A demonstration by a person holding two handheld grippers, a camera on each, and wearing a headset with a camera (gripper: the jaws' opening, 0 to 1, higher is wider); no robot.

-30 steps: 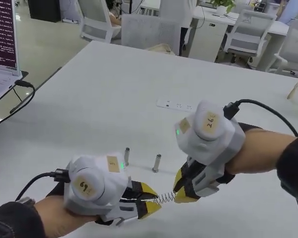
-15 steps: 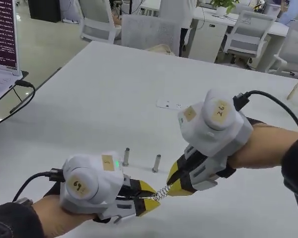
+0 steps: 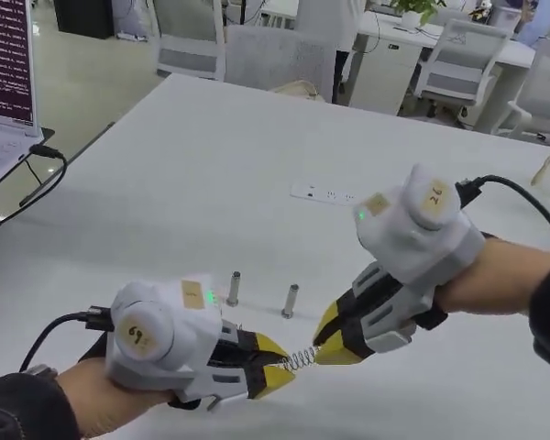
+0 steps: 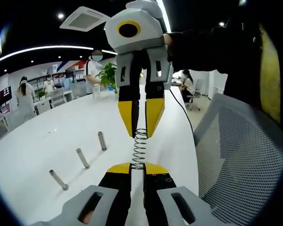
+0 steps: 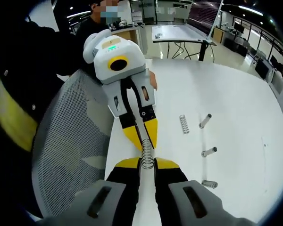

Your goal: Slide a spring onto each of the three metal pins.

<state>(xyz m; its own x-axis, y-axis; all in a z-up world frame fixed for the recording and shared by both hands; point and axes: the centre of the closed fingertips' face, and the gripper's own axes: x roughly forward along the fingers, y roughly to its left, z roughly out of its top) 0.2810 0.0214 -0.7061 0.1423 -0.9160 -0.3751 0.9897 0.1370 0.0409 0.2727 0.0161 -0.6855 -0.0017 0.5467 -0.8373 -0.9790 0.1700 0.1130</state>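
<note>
right gripper view shows loose spring (image 5: pixel 184 124) beside three pins (image 5: pixel 209 151).

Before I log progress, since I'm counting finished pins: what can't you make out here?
Head view: the left tongs hide the table where another pin could stand.
Right gripper view: the lowest pin is too small to tell whether it carries a spring.
Left gripper view: tongs cover both ends of the held spring.

Three pins (image 5: pixel 209 151), three springs (image 5: pixel 184 124)
</note>
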